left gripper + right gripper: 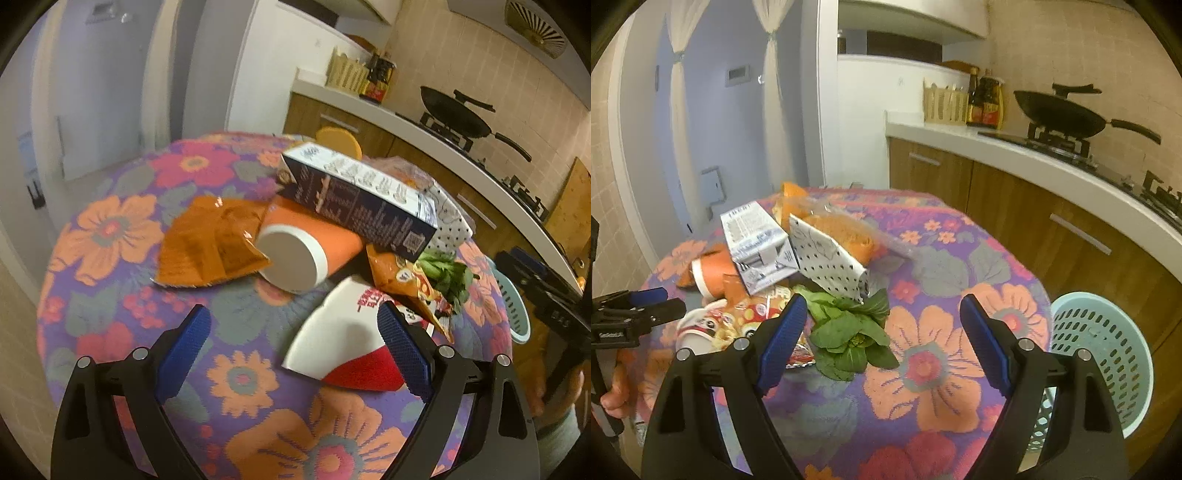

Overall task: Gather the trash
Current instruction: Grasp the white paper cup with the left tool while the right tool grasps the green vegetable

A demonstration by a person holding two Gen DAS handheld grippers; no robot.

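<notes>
1. While both tools hang over the flowered tablecloth, we find our left gripper with its blue fingers wide apart and gripping nothing.
2. Just ahead of the left gripper's right finger lies a red-and-white paper cup on its side; that finger's tip overlaps its rim in the left wrist view (whether they touch, we cannot tell).
3. Farther ahead, between the two fingers, an orange cup lies tipped with its white base facing us, and a flattened orange wrapper rests just left of it.
4. A dark carton leans across the orange cup, and a printed snack bag sits beyond the right finger beside some leafy greens.
5. Our right gripper likewise has its fingers spread and bare, above the cloth.
6. The greens lie just ahead of its left finger, close beside the tip, with a dotted paper bag and the carton farther ahead.
7. A pale blue basket stands off the table edge, outside the right finger.
</notes>
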